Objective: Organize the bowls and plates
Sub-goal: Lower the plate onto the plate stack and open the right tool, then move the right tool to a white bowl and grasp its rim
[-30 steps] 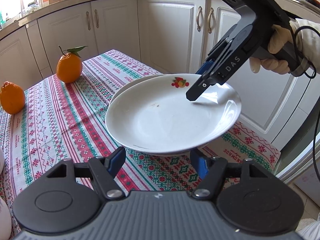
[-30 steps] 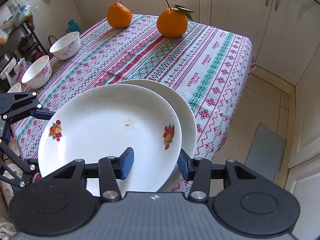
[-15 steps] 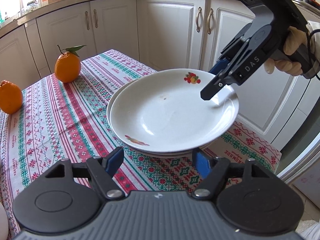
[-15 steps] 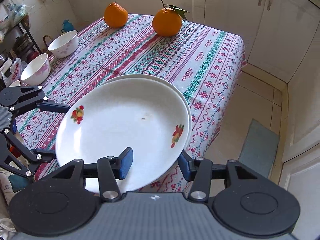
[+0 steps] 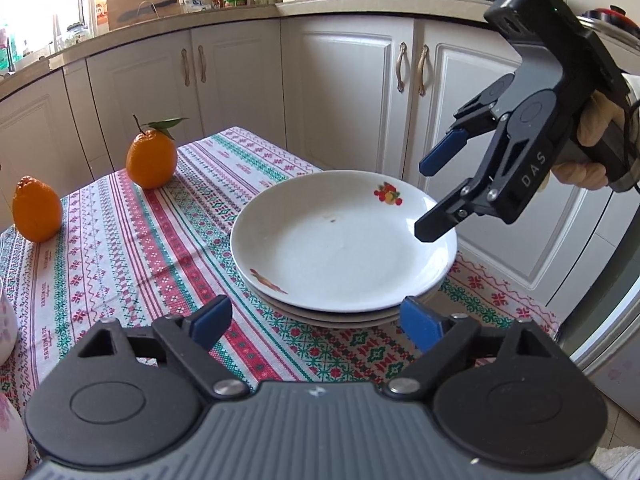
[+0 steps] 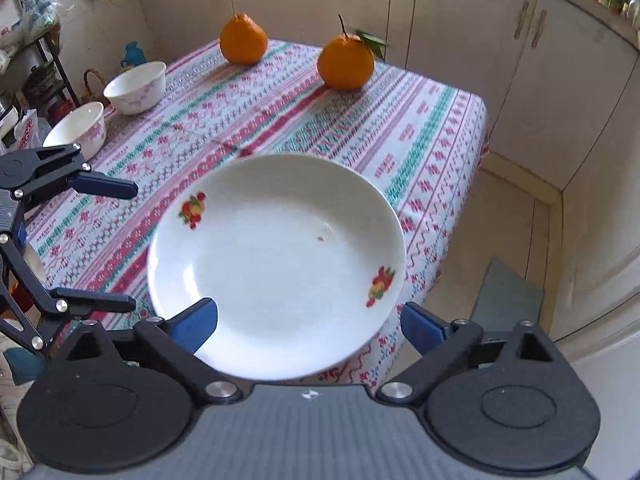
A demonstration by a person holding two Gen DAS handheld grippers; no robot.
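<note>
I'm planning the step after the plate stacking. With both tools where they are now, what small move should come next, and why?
Probably draw both tools back from the plate stack. The top plate lies on the plates beneath, and the left tool and right tool are opening with neither pad pressing on it. The two bowls at the tablecloth's far edge are unstacked, so the left tool could head there.

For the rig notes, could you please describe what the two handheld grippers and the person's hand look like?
Both are matte black linkage grippers with blue finger pads and round silver pivot screws. The right gripper carries white "DAS" lettering on its side; a black cable trails behind its grey handle. The hand gripping that handle wears a light glove. The left gripper has a ribbed grey body.
</note>
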